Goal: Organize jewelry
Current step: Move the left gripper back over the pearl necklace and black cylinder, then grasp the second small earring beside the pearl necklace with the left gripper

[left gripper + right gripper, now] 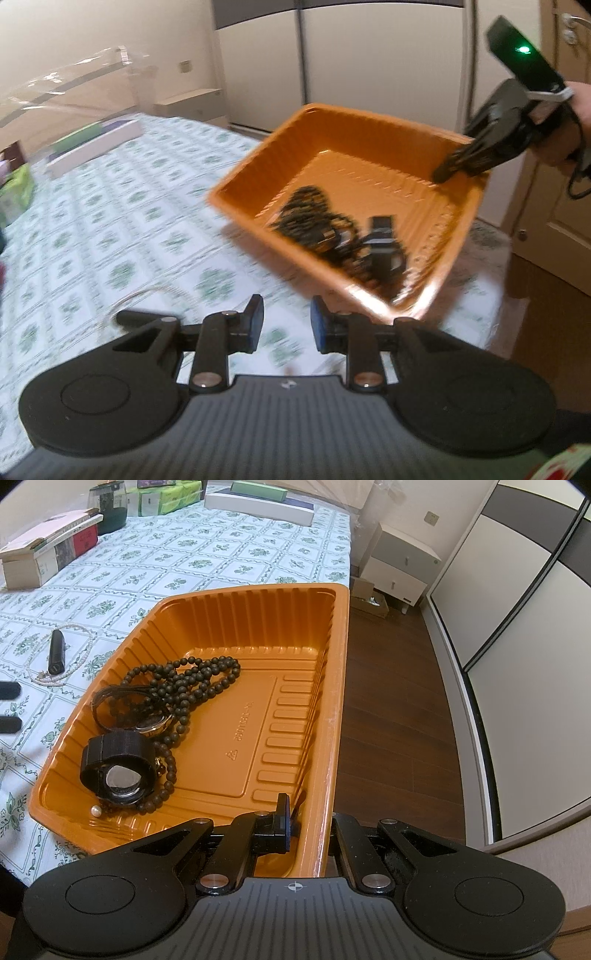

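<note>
1. Left hand-held gripper (287, 325): nearest in the left wrist view, its blue-padded fingers (320, 326) stand apart with only the patterned cloth visible in the gap; nothing is between them and nothing is touched. The view is motion-blurred.
2. Right hand-held gripper (308, 821): clenched on the near right wall of the orange tray (258, 738), one finger inside the tray and the other outside the rim. In the left wrist view the same gripper (448, 168) meets the tray's (332, 129) far right corner, with a person's hand (569, 125) behind it.
3. Orange tray: ribbed plastic, seen tilted in the left wrist view, its right edge lying past the worktop's edge and over the wooden floor (388, 701).
4. Tray contents, gathered at its left end: a dark bead necklace (192, 679), a black strap watch (116, 766), a second watch with a thin dark band (155, 722), and one loose pearl (96, 811).
5. Worktop (221, 554), covered by a green-and-white floral cloth: a pearl necklace (79, 653) lies left of the tray, outside it, with a small black cylinder (56, 651) lying inside its loop.
6. Far end of the worktop: boxes (48, 557), a dark jar (107, 507) and a flat white box (258, 506).
7. Background: a white bedside cabinet (399, 572) and a wardrobe (517, 609).
</note>
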Demonstrator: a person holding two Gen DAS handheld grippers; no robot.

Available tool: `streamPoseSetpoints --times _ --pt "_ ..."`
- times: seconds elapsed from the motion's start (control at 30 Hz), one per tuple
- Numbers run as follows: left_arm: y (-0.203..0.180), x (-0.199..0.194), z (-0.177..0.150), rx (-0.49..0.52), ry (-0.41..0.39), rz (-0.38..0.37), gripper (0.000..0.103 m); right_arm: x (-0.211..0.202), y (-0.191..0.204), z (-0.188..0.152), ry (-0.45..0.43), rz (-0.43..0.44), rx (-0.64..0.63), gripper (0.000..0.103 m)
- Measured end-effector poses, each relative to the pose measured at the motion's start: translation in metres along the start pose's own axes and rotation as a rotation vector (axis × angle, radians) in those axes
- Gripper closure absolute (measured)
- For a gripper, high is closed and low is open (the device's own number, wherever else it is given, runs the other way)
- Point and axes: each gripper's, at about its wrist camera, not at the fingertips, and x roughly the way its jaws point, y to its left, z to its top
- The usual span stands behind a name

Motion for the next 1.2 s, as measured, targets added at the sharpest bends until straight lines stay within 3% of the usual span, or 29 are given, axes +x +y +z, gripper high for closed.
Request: streamPoseSetpoints --times 0.4,0.83,1.2 --pt "0.067 -0.011 -0.045 -0.145 0.058 0.174 0.078 0.000 -0.001 0.000 0.002 -0.001 -0.002 0.100" --pt "0.084 0.029 -0.032 -0.148 0.059 0.141 0.078 0.003 -0.002 0.000 0.011 -0.001 0.004 0.100" --pt "0.090 0.055 -0.034 -0.169 0.076 0.134 0.088 0.003 -0.002 0.001 0.011 0.000 0.003 0.100"
